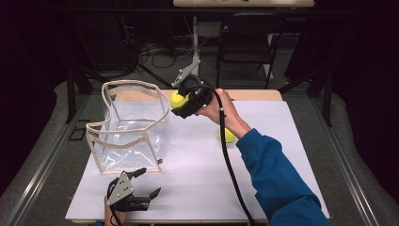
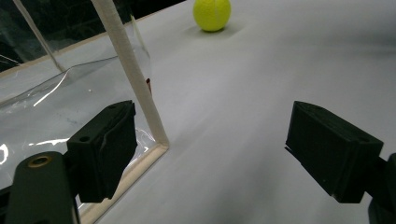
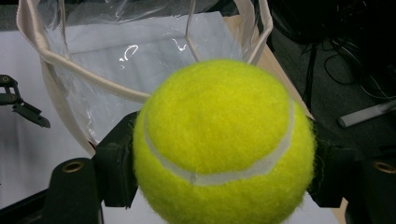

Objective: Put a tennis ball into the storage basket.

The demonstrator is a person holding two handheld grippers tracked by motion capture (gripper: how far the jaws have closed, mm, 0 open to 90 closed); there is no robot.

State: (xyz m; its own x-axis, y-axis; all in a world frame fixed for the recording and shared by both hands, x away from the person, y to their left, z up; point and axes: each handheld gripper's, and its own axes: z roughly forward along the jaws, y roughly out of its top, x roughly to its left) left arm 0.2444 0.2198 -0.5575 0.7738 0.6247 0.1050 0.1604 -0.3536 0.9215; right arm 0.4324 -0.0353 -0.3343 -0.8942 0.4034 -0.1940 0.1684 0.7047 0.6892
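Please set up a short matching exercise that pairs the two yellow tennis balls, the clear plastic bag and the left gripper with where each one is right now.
Things:
1. yellow tennis ball between black jaws
2. second yellow tennis ball
3. clear plastic bag with cream trim
4. left gripper

Places or states:
A. standing open at the left of the white table top
B. lying loose on the table
C. jaws wide apart, holding nothing, near the table's front edge
D. clamped in the right gripper beside the bag's rim

Pairs: 1-D, 2-B, 3-A, 4-C
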